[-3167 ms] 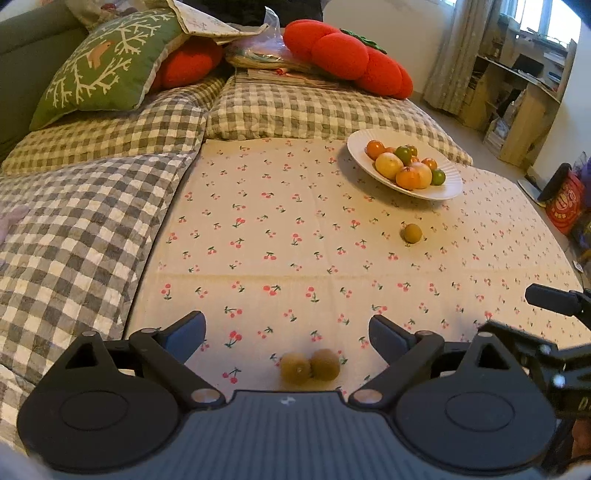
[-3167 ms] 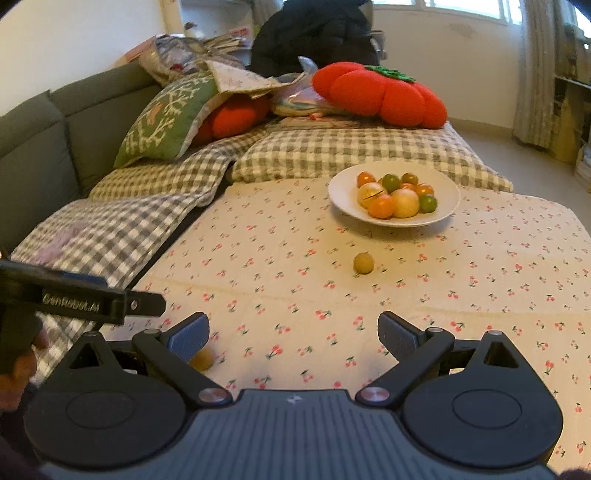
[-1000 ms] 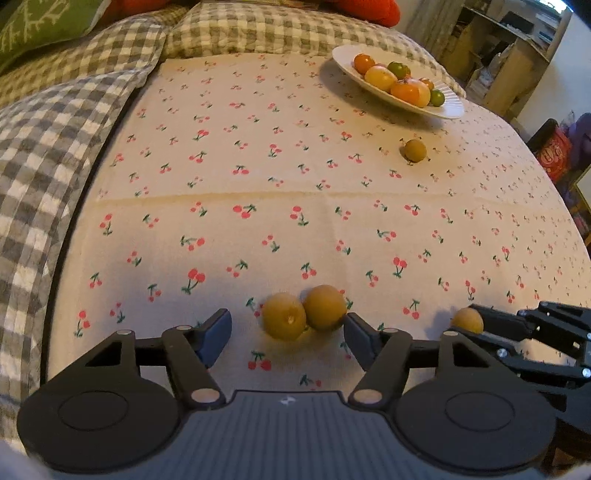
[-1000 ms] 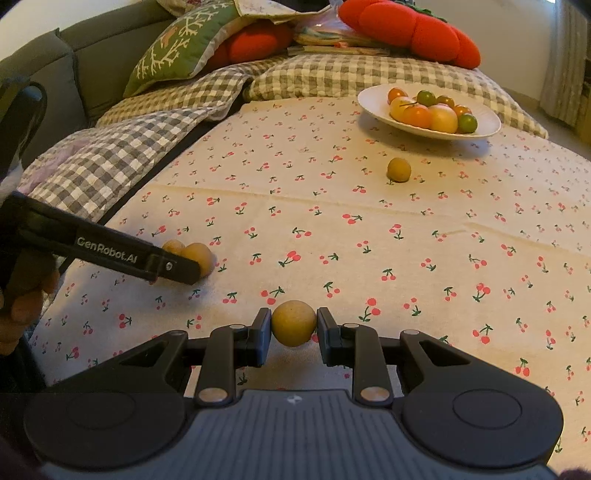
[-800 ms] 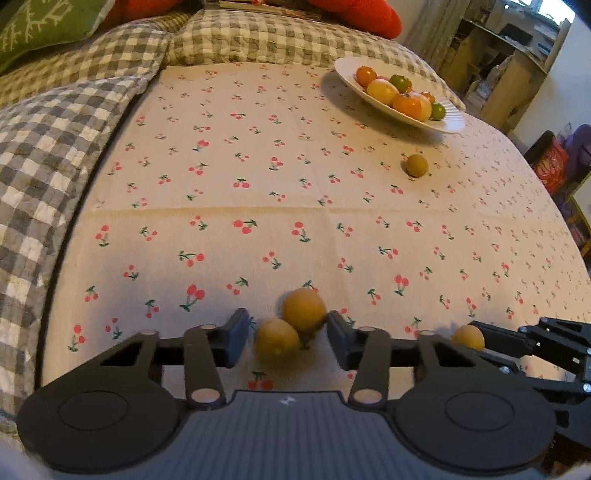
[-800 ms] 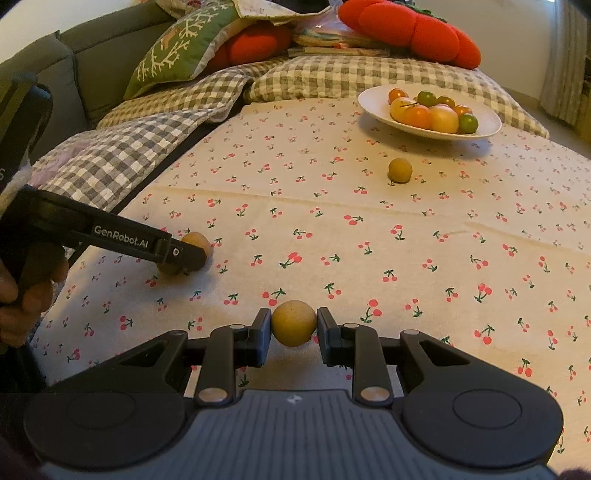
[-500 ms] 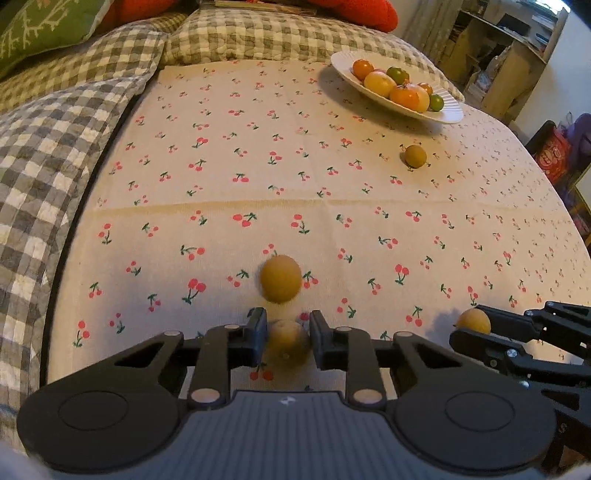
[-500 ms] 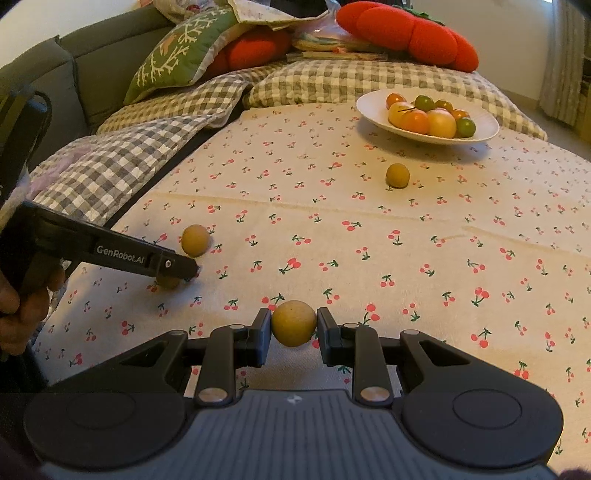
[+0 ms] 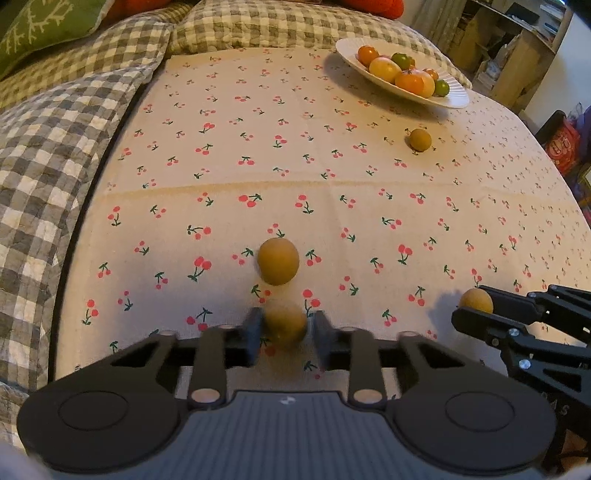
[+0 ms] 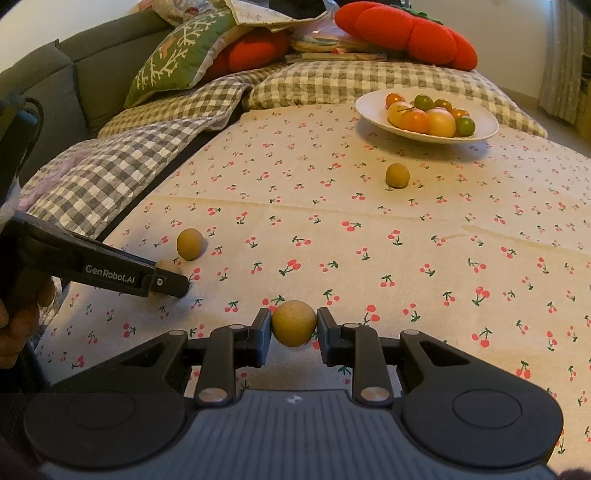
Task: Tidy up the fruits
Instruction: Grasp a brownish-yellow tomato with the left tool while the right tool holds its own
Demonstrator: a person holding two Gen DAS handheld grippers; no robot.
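My left gripper is shut on a small brown fruit just above the cherry-print cloth; it also shows in the right wrist view. A second brown fruit lies loose just ahead of it. My right gripper is shut on another brown fruit, also seen at the right in the left wrist view. A further brown fruit lies on the cloth short of the white plate, which holds several orange, yellow and green fruits.
Checked grey cushions border the cloth on the left and back. A green pillow and a red tomato-shaped pillow lie behind. A wooden shelf stands at the far right.
My left gripper closed on the nearer of the two brown fruits and the other one rolled a little forward. My right gripper kept holding its fruit and lifted slightly.
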